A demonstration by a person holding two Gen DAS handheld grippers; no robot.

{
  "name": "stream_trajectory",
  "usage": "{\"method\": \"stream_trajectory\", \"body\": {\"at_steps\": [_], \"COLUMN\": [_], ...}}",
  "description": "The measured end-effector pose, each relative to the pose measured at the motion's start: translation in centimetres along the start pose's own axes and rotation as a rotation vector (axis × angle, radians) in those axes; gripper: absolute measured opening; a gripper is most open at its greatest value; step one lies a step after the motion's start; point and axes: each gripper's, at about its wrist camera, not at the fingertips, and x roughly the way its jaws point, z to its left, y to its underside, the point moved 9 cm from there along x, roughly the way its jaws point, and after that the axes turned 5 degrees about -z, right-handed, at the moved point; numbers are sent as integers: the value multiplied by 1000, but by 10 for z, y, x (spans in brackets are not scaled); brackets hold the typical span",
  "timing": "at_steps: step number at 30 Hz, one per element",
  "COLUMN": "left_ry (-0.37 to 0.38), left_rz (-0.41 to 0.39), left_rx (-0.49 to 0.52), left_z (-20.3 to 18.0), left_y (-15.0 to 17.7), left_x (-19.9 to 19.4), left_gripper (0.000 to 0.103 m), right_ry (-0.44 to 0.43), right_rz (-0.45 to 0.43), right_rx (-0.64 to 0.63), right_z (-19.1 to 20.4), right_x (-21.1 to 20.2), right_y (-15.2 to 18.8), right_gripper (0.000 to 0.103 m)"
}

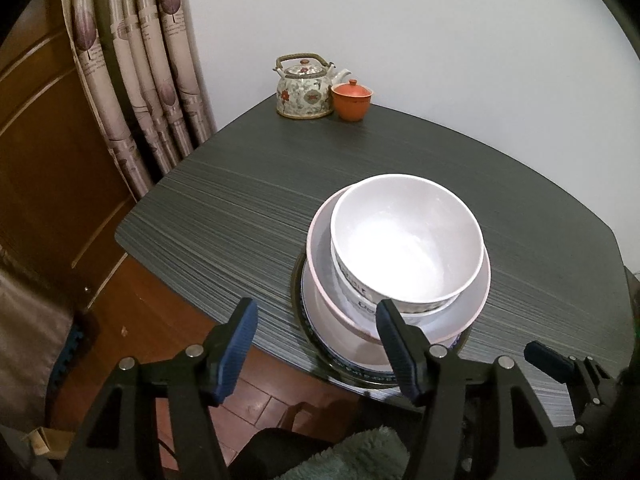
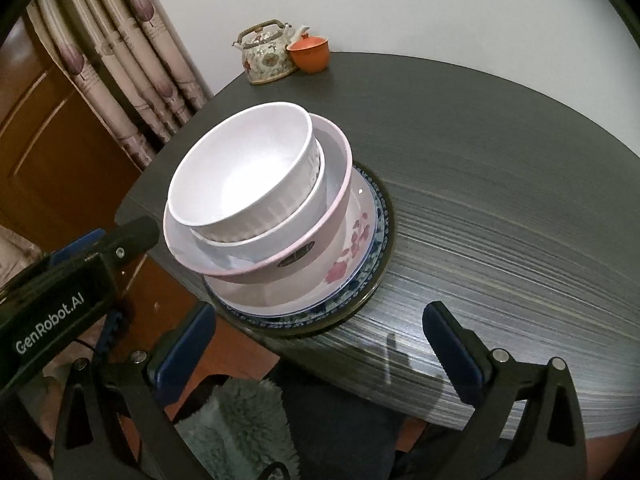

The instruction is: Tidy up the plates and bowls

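Observation:
A stack of dishes stands near the front edge of the dark table (image 1: pixel 240 200). On top is a white bowl (image 1: pixel 406 240) (image 2: pixel 236 176), nested in a second white bowl (image 2: pixel 280 236). Both sit in a pink-rimmed bowl (image 2: pixel 320 240) (image 1: pixel 472 304). Under that lie a flowered plate (image 2: pixel 348 256) and a blue-patterned plate (image 2: pixel 378 252). My left gripper (image 1: pixel 316 306) is open at the stack's near left side, its pads pressing on nothing. My right gripper (image 2: pixel 319 308) is open wide just in front of the stack, holding nothing. Its finger (image 1: pixel 548 360) shows in the left wrist view.
A flowered teapot (image 1: pixel 304 88) and an orange lidded cup (image 1: pixel 352 100) stand at the table's far corner by the wall. A curtain (image 1: pixel 136 80) and a wooden door (image 1: pixel 48 160) are to the left. Fluffy green fabric (image 2: pixel 240 420) lies below the table's near edge.

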Motion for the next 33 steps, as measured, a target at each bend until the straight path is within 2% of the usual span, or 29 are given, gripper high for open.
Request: {"method": "stream_trajectory", "body": {"at_steps": [26, 33], "left_ry": [34, 24], "left_rz": [-10, -15], "left_rx": [-7, 5], "left_z": [-2, -3], "left_y": [1, 0], "left_x": [-3, -3], "left_gripper": [63, 63], "right_ry": [-11, -14], "right_rz": [23, 27], "right_rx": [-1, 4], "right_z": [3, 2], "right_x": [5, 5], "right_y": [5, 7], "right_gripper": [103, 103]}}
